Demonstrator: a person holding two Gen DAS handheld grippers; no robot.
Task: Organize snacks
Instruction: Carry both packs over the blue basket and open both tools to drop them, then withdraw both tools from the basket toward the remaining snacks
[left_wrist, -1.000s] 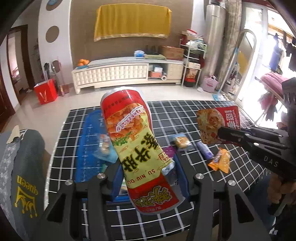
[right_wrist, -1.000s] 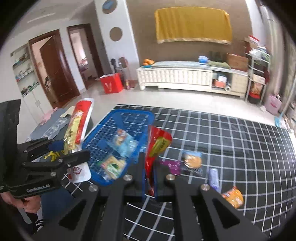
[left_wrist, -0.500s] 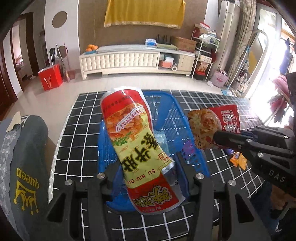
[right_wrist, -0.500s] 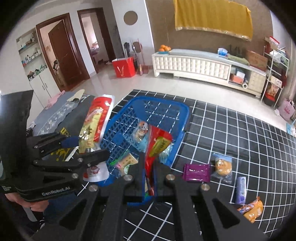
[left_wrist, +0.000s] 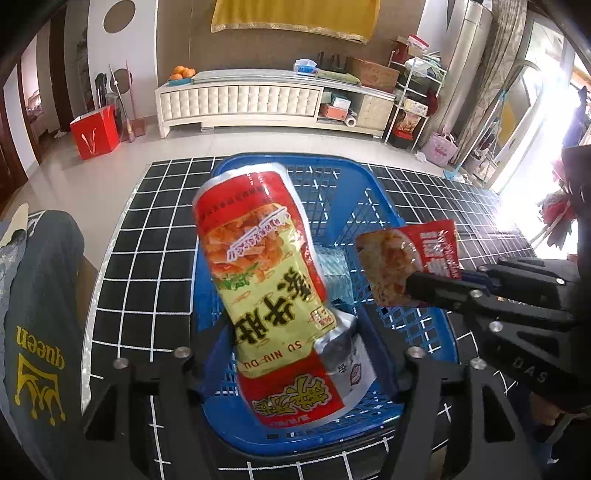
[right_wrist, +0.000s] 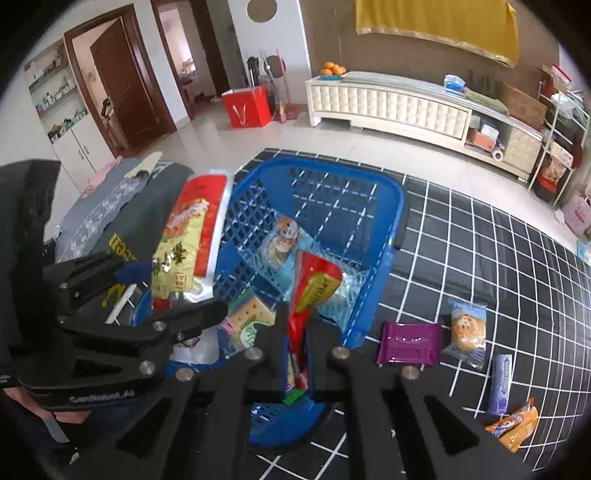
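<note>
Both grippers hang over the blue basket (left_wrist: 369, 192). The left gripper (left_wrist: 295, 354) is clamped on a tall red-and-yellow bag (left_wrist: 266, 280); the right gripper (right_wrist: 295, 332) pinches a smaller red packet (right_wrist: 314, 280). Released together, the bags may collide, or the tall one may tip over the basket's rim.
</note>
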